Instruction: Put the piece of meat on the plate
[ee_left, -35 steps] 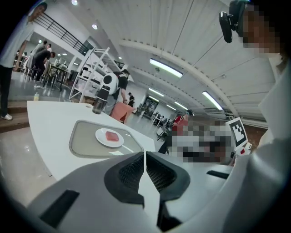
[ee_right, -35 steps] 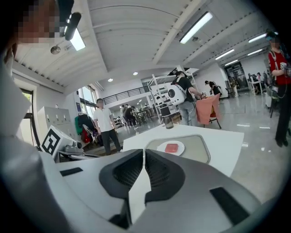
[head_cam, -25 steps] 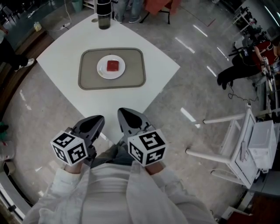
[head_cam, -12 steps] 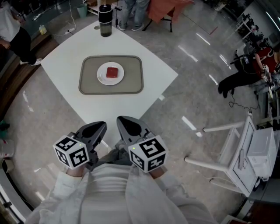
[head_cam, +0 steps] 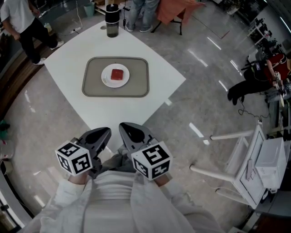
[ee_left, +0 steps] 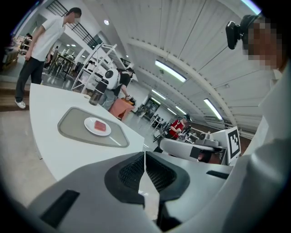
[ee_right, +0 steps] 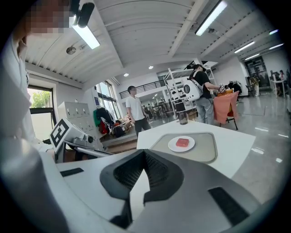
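Nearest the body, the left gripper [head_cam: 101, 135] and right gripper [head_cam: 128, 131] each have their jaws pressed together on nothing, short of the white table [head_cam: 154, 75]. The table stands on a glossy grey floor [head_cam: 204, 104] and bears a grey tray [head_cam: 137, 77]. The piece of meat [head_cam: 117, 74] lies on the white plate [head_cam: 107, 77] in the tray. A dark tumbler [head_cam: 112, 20] stands at the table's far corner.

In the head view the near corner of the tabletop [head_cam: 68, 59] is lying hidden behind the left gripper [head_cam: 103, 133] and the right gripper [head_cam: 127, 129]. The top edge is cutting off the head of a standing person [head_cam: 18, 13] and everything above the legs [head_cam: 137, 13] of another. The meat [head_cam: 117, 74] and the dark bottle [head_cam: 112, 20] are showing too small to tell their surface or contents.
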Available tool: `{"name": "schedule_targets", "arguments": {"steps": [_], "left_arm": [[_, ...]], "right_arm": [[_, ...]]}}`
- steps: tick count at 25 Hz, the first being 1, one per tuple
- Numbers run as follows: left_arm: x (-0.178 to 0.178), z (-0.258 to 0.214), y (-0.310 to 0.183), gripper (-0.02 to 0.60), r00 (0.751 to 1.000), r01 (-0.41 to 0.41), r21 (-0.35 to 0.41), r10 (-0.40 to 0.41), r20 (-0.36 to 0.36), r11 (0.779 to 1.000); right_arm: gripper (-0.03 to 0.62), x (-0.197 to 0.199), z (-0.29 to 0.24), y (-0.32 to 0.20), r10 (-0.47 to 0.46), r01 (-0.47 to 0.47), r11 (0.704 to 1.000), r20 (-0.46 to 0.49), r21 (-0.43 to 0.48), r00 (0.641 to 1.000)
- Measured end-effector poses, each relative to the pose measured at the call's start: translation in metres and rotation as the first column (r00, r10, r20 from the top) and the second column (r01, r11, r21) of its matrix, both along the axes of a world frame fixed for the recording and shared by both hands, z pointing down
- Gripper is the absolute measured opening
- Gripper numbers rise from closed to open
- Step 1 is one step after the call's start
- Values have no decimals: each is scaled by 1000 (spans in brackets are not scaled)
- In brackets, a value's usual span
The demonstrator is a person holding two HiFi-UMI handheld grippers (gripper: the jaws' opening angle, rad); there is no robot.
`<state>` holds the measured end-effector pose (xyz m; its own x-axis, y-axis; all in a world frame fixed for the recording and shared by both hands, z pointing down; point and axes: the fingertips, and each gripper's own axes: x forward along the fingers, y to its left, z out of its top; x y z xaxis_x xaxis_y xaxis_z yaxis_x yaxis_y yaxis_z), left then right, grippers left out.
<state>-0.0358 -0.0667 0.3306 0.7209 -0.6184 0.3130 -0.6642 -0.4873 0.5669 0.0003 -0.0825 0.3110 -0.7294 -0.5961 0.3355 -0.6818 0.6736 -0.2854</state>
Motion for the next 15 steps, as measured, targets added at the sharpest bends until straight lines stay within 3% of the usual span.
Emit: {"name": "schedule_targets", "arguments": {"steps": [15], "left_arm": [[4, -4, 3, 14, 1000, -24, 26, 24, 11, 999]], "right_arm": [[14, 6, 3, 5, 6, -6, 1000, -29, 5, 1000]]}}
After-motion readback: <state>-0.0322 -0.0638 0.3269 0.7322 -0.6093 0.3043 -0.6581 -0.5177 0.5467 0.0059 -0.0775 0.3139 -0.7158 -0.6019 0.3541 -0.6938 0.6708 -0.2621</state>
